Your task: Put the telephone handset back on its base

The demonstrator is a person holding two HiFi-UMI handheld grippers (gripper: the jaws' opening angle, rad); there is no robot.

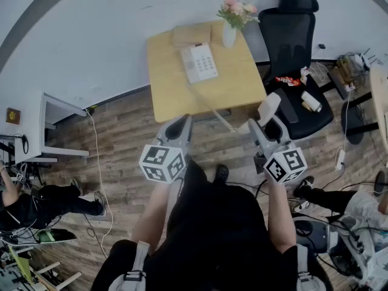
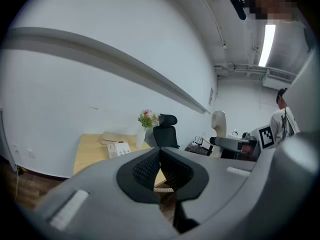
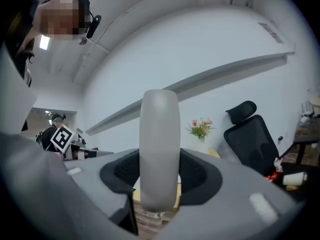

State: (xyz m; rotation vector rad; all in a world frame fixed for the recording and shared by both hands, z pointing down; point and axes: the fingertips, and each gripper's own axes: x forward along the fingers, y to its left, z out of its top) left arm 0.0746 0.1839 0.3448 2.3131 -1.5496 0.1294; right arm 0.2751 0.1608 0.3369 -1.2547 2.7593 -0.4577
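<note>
Item 1: my right gripper [image 3: 160, 176], pinching the pale grey plastic telephone handset [image 3: 159, 134] upright, with the handset's lower end hidden between the jaws.
Item 2: my left gripper [image 2: 160, 170], jaws pressed together with nothing between them.
Item 3: the white push-button telephone base [image 1: 199, 62] on the light wooden table [image 1: 170, 96], well apart from the handset. Its cradle is too small to make out.
</note>
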